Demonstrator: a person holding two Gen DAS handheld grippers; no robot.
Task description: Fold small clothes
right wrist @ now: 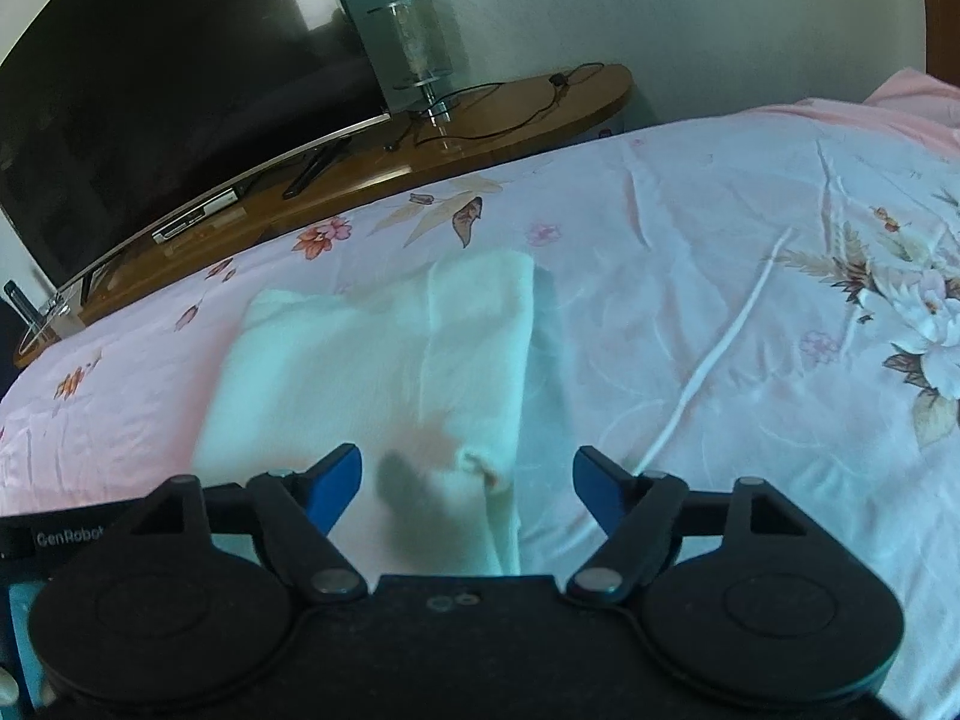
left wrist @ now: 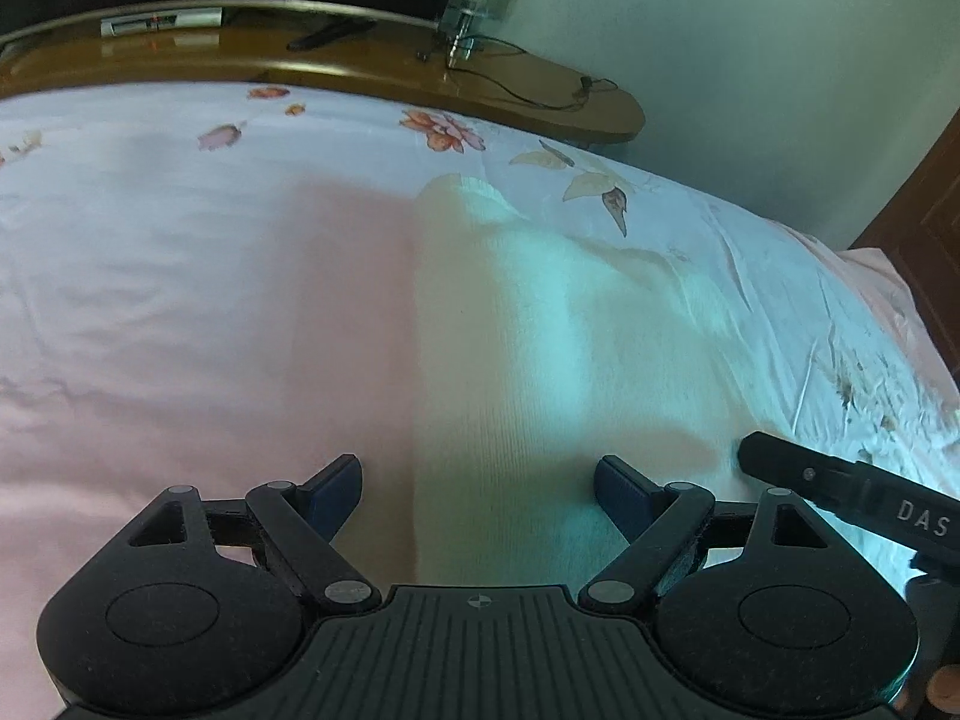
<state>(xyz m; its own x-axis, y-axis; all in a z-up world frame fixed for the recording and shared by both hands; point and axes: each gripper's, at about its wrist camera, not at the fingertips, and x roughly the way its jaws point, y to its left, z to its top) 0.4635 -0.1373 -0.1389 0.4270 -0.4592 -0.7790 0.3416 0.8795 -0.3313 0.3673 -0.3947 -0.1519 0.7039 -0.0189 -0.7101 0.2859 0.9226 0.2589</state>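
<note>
A pale cream knitted garment lies flat on the floral bedsheet, folded lengthwise with a straight left edge. My left gripper hovers open above its near end, with nothing between the blue pads. The right gripper's black finger pokes in from the right beside the cloth. In the right wrist view the same garment lies ahead, a small fold of cloth raised near its right edge. My right gripper stands open over that edge, its pads clear of the fabric.
A wooden shelf runs along the far side of the bed, carrying a dark television, a glass lamp, a set-top box and cables. A dark wooden door stands at the right. The bedsheet spreads wrinkled to the right.
</note>
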